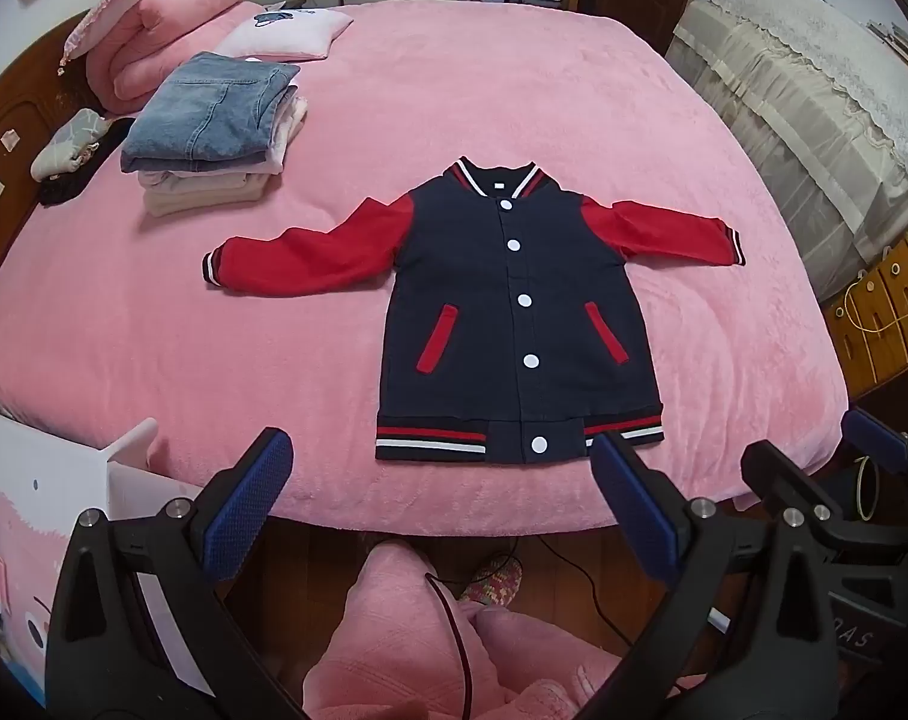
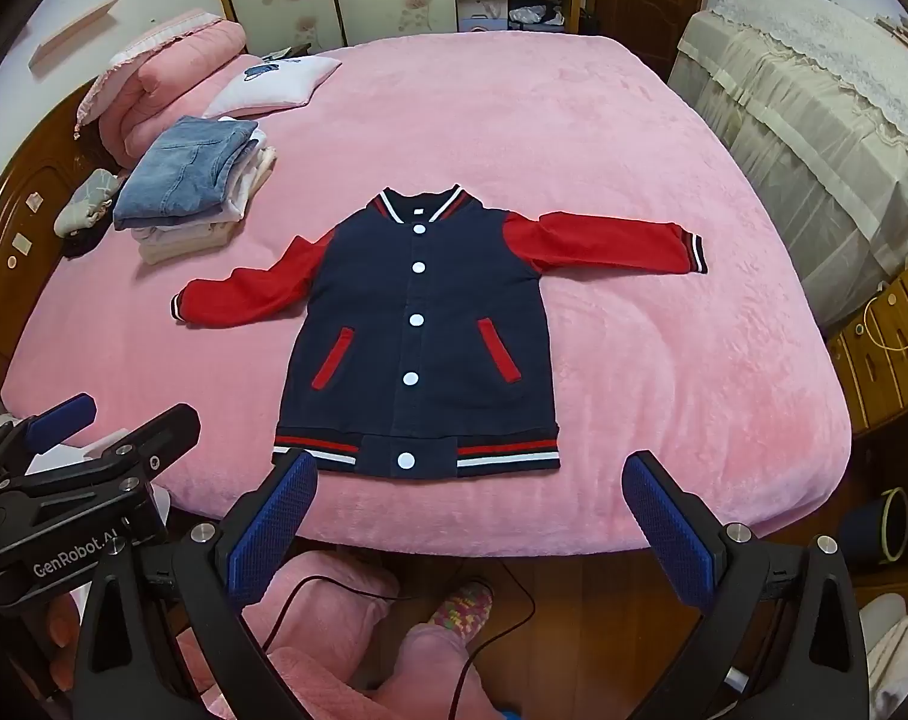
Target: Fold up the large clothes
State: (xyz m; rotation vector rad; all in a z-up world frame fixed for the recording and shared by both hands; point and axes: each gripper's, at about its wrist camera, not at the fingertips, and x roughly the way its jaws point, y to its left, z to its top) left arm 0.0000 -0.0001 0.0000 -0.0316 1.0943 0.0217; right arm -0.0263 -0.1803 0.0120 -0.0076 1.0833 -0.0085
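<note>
A navy varsity jacket (image 1: pixel 514 312) with red sleeves and white snap buttons lies flat, face up, on the pink bed (image 1: pixel 514 90), sleeves spread to both sides, hem toward me. It also shows in the right wrist view (image 2: pixel 417 324). My left gripper (image 1: pixel 441 468) is open and empty, held just before the bed's front edge below the hem. My right gripper (image 2: pixel 472 492) is open and empty, just before the hem. The right gripper also shows at the right edge of the left wrist view (image 1: pixel 826 456); the left gripper shows at the left of the right wrist view (image 2: pixel 117 420).
A stack of folded clothes topped with jeans (image 1: pixel 213 126) sits at the back left of the bed, with pink bedding (image 1: pixel 153 30) and a white pillow (image 1: pixel 285 30) behind it. A covered sofa (image 1: pixel 814 108) stands to the right. My legs and a cable (image 1: pixel 454 630) are below.
</note>
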